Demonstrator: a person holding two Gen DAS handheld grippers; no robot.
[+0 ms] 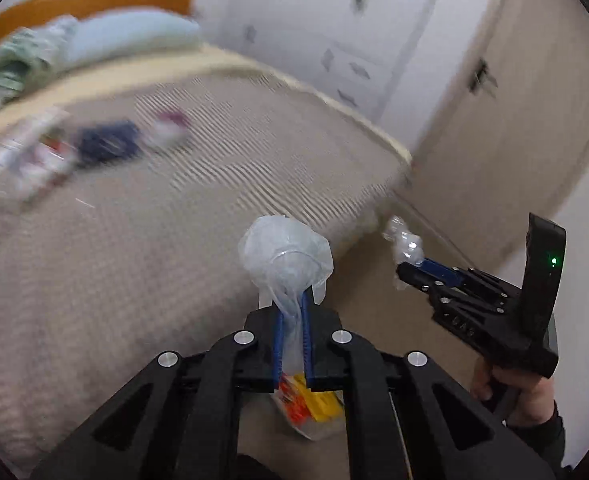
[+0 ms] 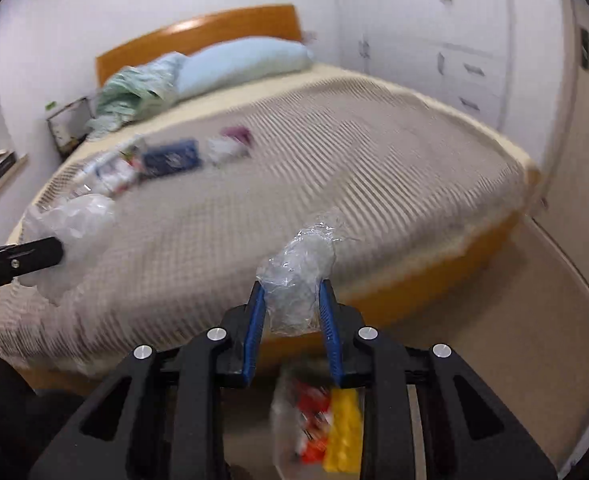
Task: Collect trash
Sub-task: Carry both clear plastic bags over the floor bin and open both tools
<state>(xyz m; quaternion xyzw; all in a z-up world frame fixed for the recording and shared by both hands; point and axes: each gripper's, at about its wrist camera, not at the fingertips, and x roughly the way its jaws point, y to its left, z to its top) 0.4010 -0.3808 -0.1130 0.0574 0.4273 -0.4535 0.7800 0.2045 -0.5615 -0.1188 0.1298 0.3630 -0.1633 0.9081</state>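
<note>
Beside the bed (image 2: 334, 184), the left gripper (image 1: 292, 300) pinches a plastic bag (image 1: 286, 256); the right gripper (image 2: 294, 300) pinches crumpled clear wrap (image 2: 298, 276)

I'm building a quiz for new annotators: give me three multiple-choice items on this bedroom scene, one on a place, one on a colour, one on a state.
1. Where do the loose wrappers lie?
A. on the bed
B. on the floor
C. on a shelf

2. What colour is the pillow?
A. red
B. light blue
C. black

3. What is the right gripper doing?
A. hanging empty
B. clamping crumpled clear plastic
C. gripping the pillow

Answers:
1. A, they sit on the bed cover.
2. B, it is pale blue by the headboard.
3. B, crumpled clear plastic sits between its blue pads.
</note>
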